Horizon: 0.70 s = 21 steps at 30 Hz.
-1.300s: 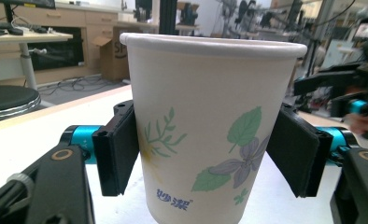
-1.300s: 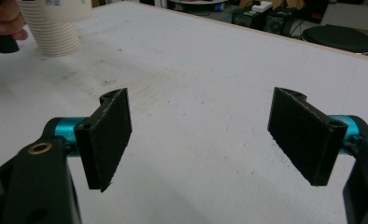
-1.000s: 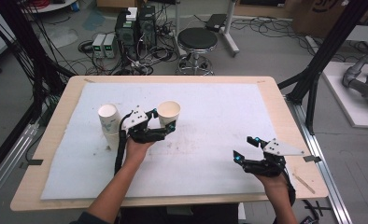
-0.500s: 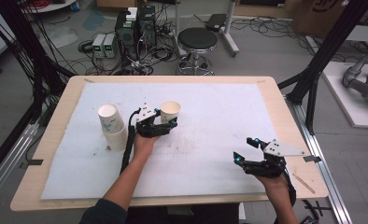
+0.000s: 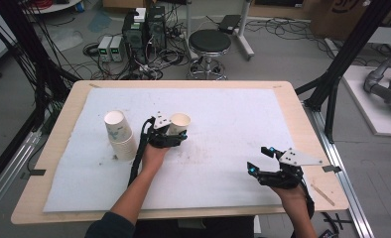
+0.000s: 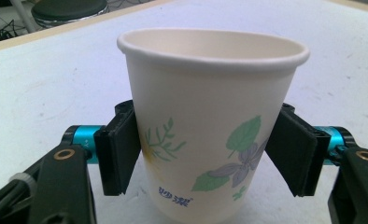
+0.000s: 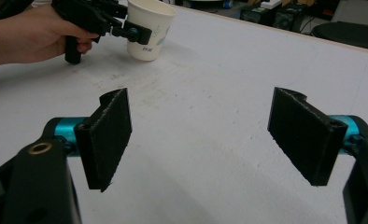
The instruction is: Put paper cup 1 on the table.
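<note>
A white paper cup (image 6: 210,116) with a leaf-and-flower print stands upright on the white mat (image 5: 233,114), left of the middle. My left gripper (image 6: 203,154) has both black pads against its sides. The jaws have just been closing, with the cup between them. The high view shows this cup (image 5: 178,121) in my left gripper (image 5: 176,132), to the right of a stack of paper cups (image 5: 119,134). My right gripper (image 7: 205,135) stands open with nothing between its pads. It hovers low at the front right of the mat, seen as the right gripper (image 5: 259,159) in the high view.
The right gripper view shows the held cup (image 7: 149,28) and the left hand (image 7: 28,32) far off at the upper left. A thin wooden stick (image 5: 325,194) lies by the table's right edge. A stool (image 5: 210,42) and electronics stand on the floor behind the table.
My left hand has lowered the cup, from tilted above the mat to upright on it. The right gripper has not moved.
</note>
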Motion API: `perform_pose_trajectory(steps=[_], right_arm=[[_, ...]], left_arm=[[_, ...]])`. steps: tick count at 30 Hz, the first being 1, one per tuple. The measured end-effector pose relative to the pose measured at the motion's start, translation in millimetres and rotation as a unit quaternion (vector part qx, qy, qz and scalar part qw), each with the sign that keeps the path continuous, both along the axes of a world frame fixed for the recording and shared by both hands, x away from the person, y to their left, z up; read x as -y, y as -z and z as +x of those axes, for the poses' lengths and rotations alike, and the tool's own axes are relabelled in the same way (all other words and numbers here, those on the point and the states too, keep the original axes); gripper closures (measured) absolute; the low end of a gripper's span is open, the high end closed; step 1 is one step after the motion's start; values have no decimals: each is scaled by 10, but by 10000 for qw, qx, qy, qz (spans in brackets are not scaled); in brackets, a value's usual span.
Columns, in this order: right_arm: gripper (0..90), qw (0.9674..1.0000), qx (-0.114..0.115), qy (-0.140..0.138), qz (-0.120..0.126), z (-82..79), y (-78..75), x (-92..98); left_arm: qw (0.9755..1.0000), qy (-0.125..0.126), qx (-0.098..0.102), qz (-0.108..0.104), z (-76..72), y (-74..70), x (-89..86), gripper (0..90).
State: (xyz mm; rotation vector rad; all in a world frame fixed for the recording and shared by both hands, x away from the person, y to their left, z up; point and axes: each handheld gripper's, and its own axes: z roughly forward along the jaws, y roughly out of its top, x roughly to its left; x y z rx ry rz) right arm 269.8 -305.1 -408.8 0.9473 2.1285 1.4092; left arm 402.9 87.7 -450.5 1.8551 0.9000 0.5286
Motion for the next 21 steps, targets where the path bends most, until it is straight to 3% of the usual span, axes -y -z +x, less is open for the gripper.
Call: perform_pose_trajectory(steps=[6,18,21], right_arm=[[221,10000,12,-33,-24,6,12,-7],[222,10000,-9,-56,-11,-1,2,-36],[222,10000,-7,-60,-7,-1,0,-36]], left_arm=[[9997,-27,-120,224,-58,-34,-7,311],[9999,-39,-130,63,-125,33,-88,295],[9998,-5,-166,-135,-145,29,-111,244]])
